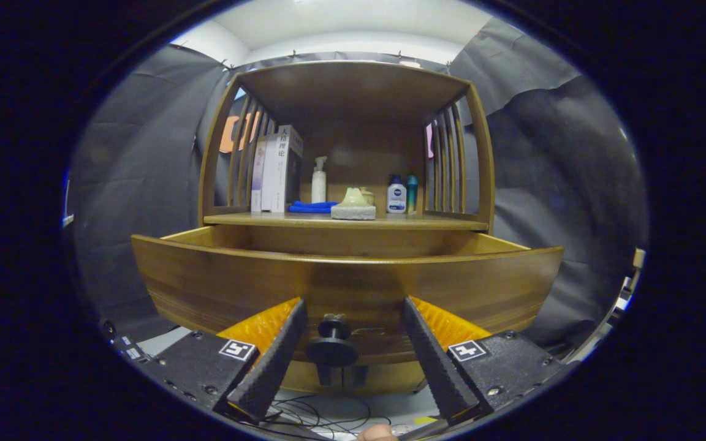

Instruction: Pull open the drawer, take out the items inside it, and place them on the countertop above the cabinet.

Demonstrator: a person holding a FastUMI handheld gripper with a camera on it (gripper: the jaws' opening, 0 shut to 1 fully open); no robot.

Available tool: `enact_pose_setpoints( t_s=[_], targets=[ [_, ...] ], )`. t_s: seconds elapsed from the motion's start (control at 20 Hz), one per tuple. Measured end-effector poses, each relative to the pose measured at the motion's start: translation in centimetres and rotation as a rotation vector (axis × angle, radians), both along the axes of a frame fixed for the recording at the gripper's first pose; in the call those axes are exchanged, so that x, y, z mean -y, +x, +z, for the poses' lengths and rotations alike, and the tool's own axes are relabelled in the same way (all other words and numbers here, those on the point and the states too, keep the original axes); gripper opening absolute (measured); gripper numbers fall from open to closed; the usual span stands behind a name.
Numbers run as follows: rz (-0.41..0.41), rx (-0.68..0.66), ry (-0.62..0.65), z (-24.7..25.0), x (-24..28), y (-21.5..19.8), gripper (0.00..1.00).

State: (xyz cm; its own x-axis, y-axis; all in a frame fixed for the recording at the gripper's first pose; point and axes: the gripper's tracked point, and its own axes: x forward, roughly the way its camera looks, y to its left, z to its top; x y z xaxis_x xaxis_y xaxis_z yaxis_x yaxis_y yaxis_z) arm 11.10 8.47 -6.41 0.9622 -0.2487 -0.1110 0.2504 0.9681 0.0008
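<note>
Closest of all, a small bit of a fingertip [377, 433] of a person can be seen under the gripper [351, 309], beside some thin black wires [322, 416] lying on a pale surface. The two fingers of the gripper are held wide apart, and nothing is squeezed by them. Between the fingers, the round dark knob [333, 346] of the brown wooden drawer [218, 288] is seen, with a gap left on each side, so the knob is not touched. The curved drawer front is spread out just ahead of the fingers, and the drawer is pulled out from the cabinet. Its inside cannot be looked into from here, so what lies in it cannot be told. Beyond the drawer, the flat wooden countertop [439, 224] of the cabinet is seen, with slatted wooden sides and a wooden roof above it. On the countertop, beyond the left finger, a few upright white books [276, 171] are stood together. Next to them a folded blue cloth [311, 207] is laid, and behind it a white spray bottle [318, 180] is stood. Straight beyond the knob, a pale green lump is set on a grey speckled block [353, 211]. Beyond the right finger, a small white bottle with a blue cap [396, 195] and a slim teal bottle [412, 191] are stood side by side.
</note>
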Motion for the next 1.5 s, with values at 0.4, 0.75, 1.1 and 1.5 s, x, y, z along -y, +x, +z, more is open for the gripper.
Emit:
enact_pose_setpoints(
  t_s=[0.4,0.75,1.1,1.5],
  targets=[
    [0.009,-0.017,0.006,0.9,0.8,3.2,0.99],
    [0.004,-0.027,0.023,1.0,1.1,5.5,0.99],
    [0.005,-0.023,0.031,1.1,1.7,8.5,0.99],
    [0.008,-0.023,0.019,1.2,2.5,12.1,0.99]
  ],
)
